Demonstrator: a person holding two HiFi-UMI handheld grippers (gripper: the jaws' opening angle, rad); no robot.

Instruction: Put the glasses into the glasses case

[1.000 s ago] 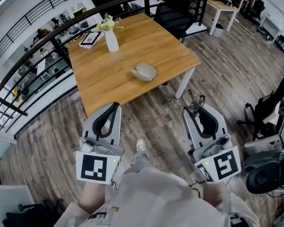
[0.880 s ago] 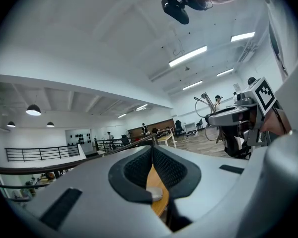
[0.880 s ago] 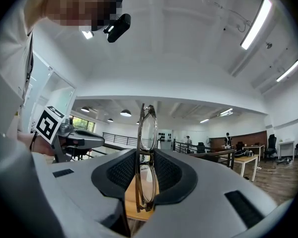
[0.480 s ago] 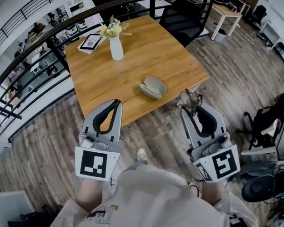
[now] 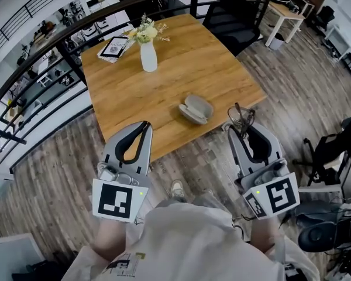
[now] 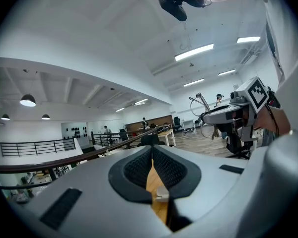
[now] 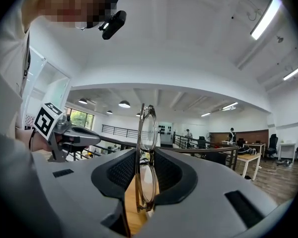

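The open grey glasses case (image 5: 196, 108) lies near the front right edge of the wooden table (image 5: 134, 92). My right gripper (image 5: 241, 129) hangs over the floor just right of the table's corner, shut on the thin-framed glasses (image 5: 240, 118). In the right gripper view the glasses (image 7: 148, 128) stand on edge between the pads, one lens poking above the jaws. My left gripper (image 5: 144, 126) reaches over the table's front edge, left of the case, shut with nothing in it; its pads (image 6: 139, 165) meet at the tips.
A white vase with flowers (image 5: 148, 52) and a tablet (image 5: 114, 46) stand at the table's far side. A black office chair (image 5: 234, 19) sits behind the table, a dark railing (image 5: 58, 40) runs along the left, and more chairs stand at the right.
The table and case have drawn nearer in the head view as both grippers moved forward toward them. The glasses stay clamped in the right gripper.
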